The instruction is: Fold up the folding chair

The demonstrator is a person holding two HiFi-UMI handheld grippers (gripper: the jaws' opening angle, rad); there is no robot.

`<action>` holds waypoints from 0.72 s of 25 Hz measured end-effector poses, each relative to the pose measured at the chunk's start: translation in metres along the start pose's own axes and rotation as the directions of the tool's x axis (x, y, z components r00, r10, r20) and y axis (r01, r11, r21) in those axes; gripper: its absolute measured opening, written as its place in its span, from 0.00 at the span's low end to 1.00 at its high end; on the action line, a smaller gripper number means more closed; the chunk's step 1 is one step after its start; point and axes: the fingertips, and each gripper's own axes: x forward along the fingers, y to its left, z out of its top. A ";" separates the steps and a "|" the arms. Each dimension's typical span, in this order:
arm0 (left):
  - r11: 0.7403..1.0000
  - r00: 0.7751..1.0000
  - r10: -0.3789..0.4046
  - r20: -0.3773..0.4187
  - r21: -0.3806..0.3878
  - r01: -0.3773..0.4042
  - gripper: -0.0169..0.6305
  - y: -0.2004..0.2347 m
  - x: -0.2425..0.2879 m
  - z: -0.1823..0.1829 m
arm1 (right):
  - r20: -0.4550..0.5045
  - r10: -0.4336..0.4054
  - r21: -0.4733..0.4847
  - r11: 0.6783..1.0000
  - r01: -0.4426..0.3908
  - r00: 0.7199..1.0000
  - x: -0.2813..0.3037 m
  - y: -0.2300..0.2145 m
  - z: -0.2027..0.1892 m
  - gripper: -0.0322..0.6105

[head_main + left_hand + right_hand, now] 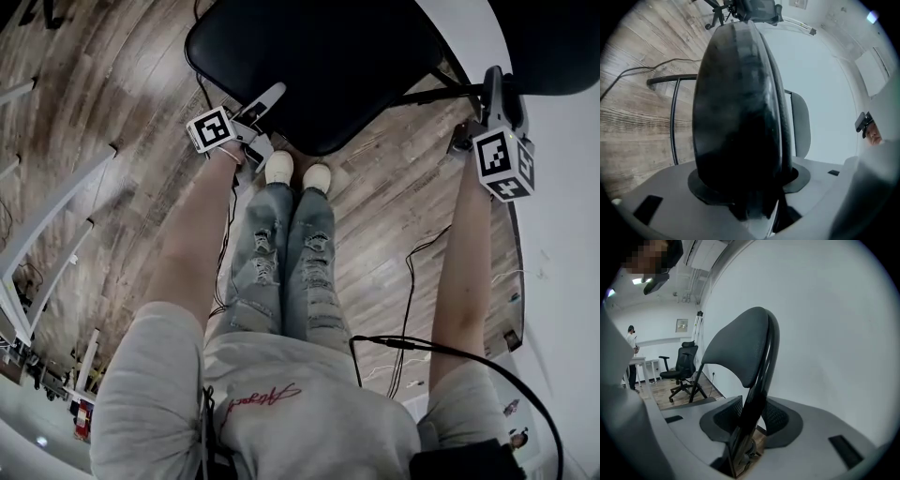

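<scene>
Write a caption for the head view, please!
A person's left hand-held gripper clamps the folding chair's seat; the right hand-held gripper clamps its back frame.

The left hand-held gripper (747, 183) clamps the black seat (736, 103) edge-on, with wooden floor (633, 122) left and white wall (825, 79) right.

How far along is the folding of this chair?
Barely begun. The left gripper is clamped on the seat edge, the right gripper on the frame by the backrest. The seat lies flat and open; swinging it up against the backrest is left.
</scene>
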 end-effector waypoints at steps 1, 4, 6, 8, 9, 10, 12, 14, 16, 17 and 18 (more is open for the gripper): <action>1.000 1.000 -0.001 -0.001 -0.010 0.001 0.47 0.000 -0.001 -0.001 | -0.002 -0.008 0.004 1.000 0.008 1.000 0.000 0.000 0.000 0.26; 0.999 1.000 0.007 -0.027 -0.051 -0.008 0.44 0.000 -0.003 -0.001 | -0.002 -0.020 0.011 1.000 0.020 1.000 -0.001 0.002 0.001 0.25; 0.998 0.999 0.011 -0.038 -0.063 -0.013 0.44 -0.004 -0.003 0.001 | 0.012 -0.022 0.014 1.000 0.022 1.000 -0.002 0.003 0.004 0.25; 0.998 0.999 0.014 -0.043 -0.057 -0.017 0.43 -0.011 -0.001 0.004 | 0.031 -0.025 0.014 1.000 0.025 0.999 -0.005 0.005 0.008 0.25; 0.998 0.999 0.016 -0.046 -0.054 -0.018 0.42 -0.016 0.001 0.005 | 0.040 -0.029 0.015 0.999 0.028 0.999 -0.006 0.005 0.011 0.25; 0.998 0.999 0.017 -0.047 -0.052 -0.020 0.42 -0.022 0.004 0.007 | 0.050 -0.033 0.018 0.999 0.033 0.998 -0.008 0.005 0.015 0.24; 0.998 0.999 0.029 -0.045 -0.052 -0.031 0.41 -0.036 0.011 0.011 | 0.068 -0.045 0.030 0.999 0.043 0.997 -0.010 0.007 0.023 0.23; 0.996 0.997 0.069 -0.042 -0.056 -0.072 0.40 -0.049 0.011 0.009 | 0.068 -0.057 0.042 0.998 0.054 0.996 -0.017 0.008 0.029 0.22; 0.989 0.991 0.129 -0.042 -0.067 -0.132 0.39 -0.060 0.008 0.004 | 0.046 -0.064 0.048 0.997 0.062 0.997 -0.025 0.011 0.032 0.22; 0.985 0.987 0.155 -0.043 -0.072 -0.158 0.39 -0.067 0.009 0.004 | 0.035 -0.065 0.047 0.997 0.064 0.997 -0.027 0.012 0.034 0.21; 0.981 0.983 0.176 -0.044 -0.072 -0.179 0.38 -0.075 0.013 0.008 | 0.033 -0.067 0.047 0.997 0.065 0.997 -0.026 0.014 0.038 0.21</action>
